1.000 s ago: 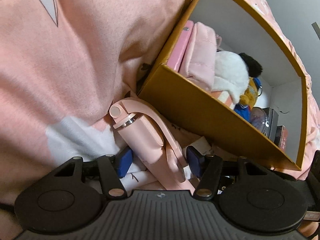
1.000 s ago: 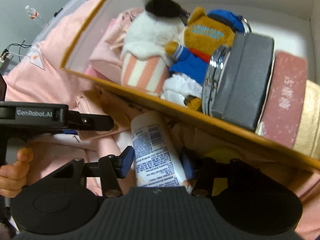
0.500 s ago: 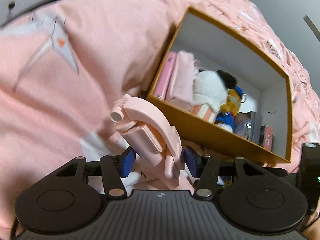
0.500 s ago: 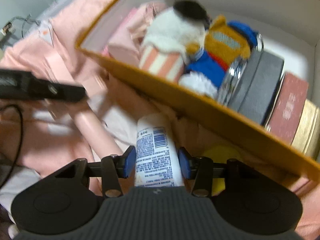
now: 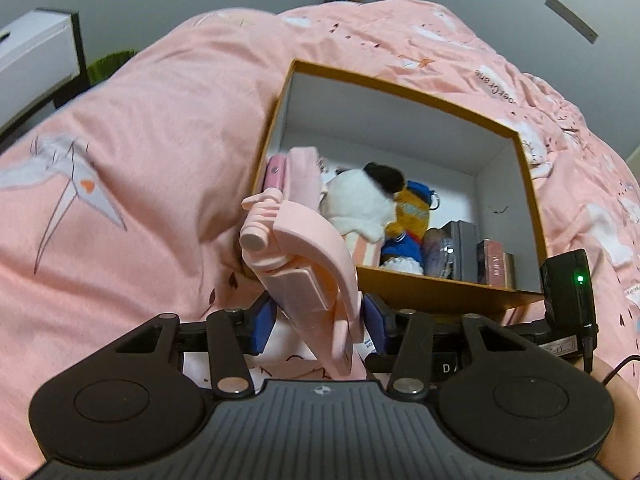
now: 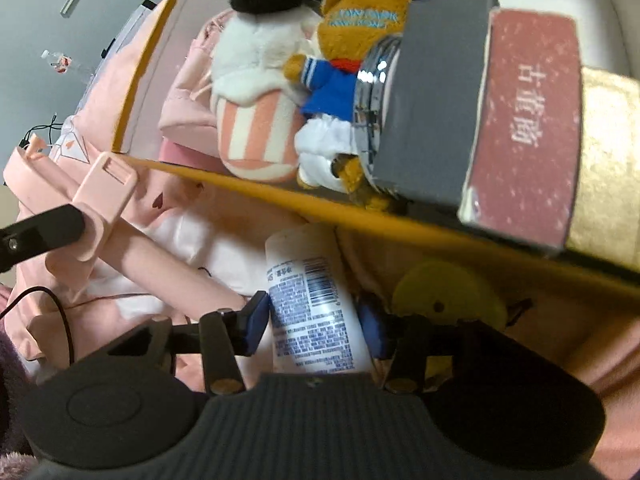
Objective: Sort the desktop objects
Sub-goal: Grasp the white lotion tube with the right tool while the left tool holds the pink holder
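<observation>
1. A pink quilt (image 5: 168,128) covers the whole surface, and one open orange box (image 5: 420,292) with white inner walls sits on it, already part filled.
2. Inside the box I count two plush toys (a white one with a black ear (image 6: 256,40) and an orange bear in blue (image 6: 352,16)), one pink pouch (image 5: 304,176), one grey box (image 6: 432,96), one dark red box with printed characters (image 6: 528,120), one gold item at the far end and one round chrome-rimmed object.
3. The left gripper (image 5: 318,322) has just been closing its jaws; they now stand partly closed on one pink folding selfie stick (image 5: 308,280), lifted clear of the quilt and tilted toward the box's near wall.
4. The right gripper (image 6: 314,320) stands about half open, its blue pads against one white bottle with a printed label (image 6: 312,292); the bottle lies just outside the box's near wall.
5. One yellow round object (image 6: 444,288) lies on the quilt beside the bottle.
6. To do this step well, I judge each item should be raised above the orange rim before going forward, then lowered into the free space behind the toys. The hands should go one at a time, because the two tools are close together.
</observation>
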